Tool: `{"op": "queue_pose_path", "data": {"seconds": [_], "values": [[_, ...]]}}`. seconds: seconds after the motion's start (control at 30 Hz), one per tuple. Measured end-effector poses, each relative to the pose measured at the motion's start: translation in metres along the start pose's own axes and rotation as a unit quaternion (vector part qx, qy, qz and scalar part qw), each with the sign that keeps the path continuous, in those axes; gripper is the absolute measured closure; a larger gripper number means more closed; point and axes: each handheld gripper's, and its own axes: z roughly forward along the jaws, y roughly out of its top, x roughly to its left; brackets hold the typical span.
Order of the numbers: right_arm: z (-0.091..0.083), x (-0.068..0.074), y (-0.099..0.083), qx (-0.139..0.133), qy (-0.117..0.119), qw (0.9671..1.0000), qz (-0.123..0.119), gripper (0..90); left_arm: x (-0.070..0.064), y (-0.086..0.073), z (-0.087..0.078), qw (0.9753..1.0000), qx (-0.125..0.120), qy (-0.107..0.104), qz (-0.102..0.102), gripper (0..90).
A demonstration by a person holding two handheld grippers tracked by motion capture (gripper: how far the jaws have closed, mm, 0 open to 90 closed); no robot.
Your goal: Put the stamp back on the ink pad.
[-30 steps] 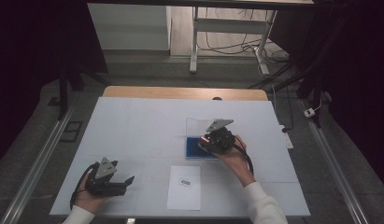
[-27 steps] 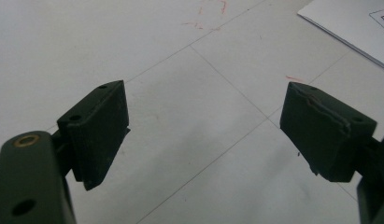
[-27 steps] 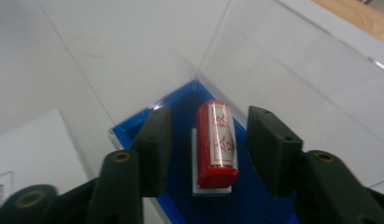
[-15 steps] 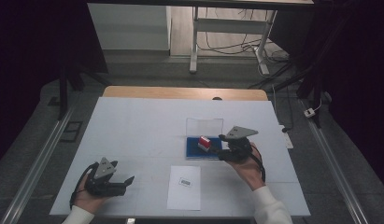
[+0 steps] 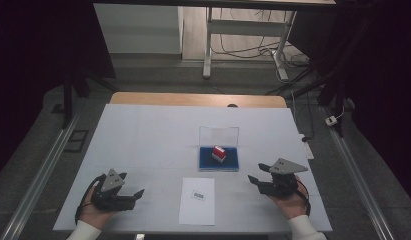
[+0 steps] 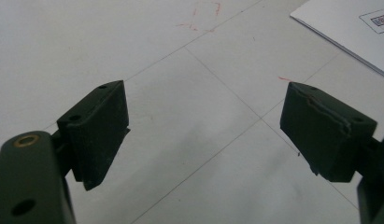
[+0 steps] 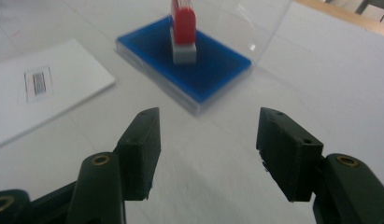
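A red and white stamp (image 5: pixel 219 153) (image 7: pixel 183 32) stands upright on a blue ink pad (image 5: pixel 219 161) (image 7: pixel 213 70), whose clear lid (image 5: pixel 219 136) is raised behind it. My right gripper (image 5: pixel 259 179) (image 7: pixel 207 154) rests open at the table's front right, apart from the pad, with nothing between its jaws. A white sheet with a printed label (image 5: pixel 198 200) (image 7: pixel 38 88) lies in front of the pad. My left gripper (image 5: pixel 133 194) (image 6: pixel 203 135) rests open at the front left, empty, and a corner of the sheet (image 6: pixel 353 32) shows beyond it.
The white table (image 5: pixel 143 135) has a bare wooden strip (image 5: pixel 193 100) along its far edge. Metal rails (image 5: pixel 38 175) run along both sides of the table. A small dark object (image 5: pixel 232 105) sits at the far edge.
My right gripper let go of the stamp on the ink pad and drew back toward the front right of the table, now open. The left gripper has stayed put.
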Motion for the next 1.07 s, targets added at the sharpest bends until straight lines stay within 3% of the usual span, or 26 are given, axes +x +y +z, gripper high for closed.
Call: {"op": "queue_pose_path", "data": {"seconds": [0.2,0.37,1.07], "values": [[-0.014,-0.002,-0.024,0.007,-0.005,0.9999,0.009,39.7,0.000,0.000,0.000,1.0000,0.000,-0.001,0.000,15.9],[-0.019,-0.004,-0.033,0.009,-0.004,0.9999,0.011,39.7,-0.001,0.001,0.000,1.0000,0.001,0.000,0.002,15.9],[-0.018,-0.003,-0.033,0.004,-0.001,1.0000,0.004,39.9,-0.001,0.000,-0.001,1.0000,-0.003,0.002,-0.001,15.9]]}}
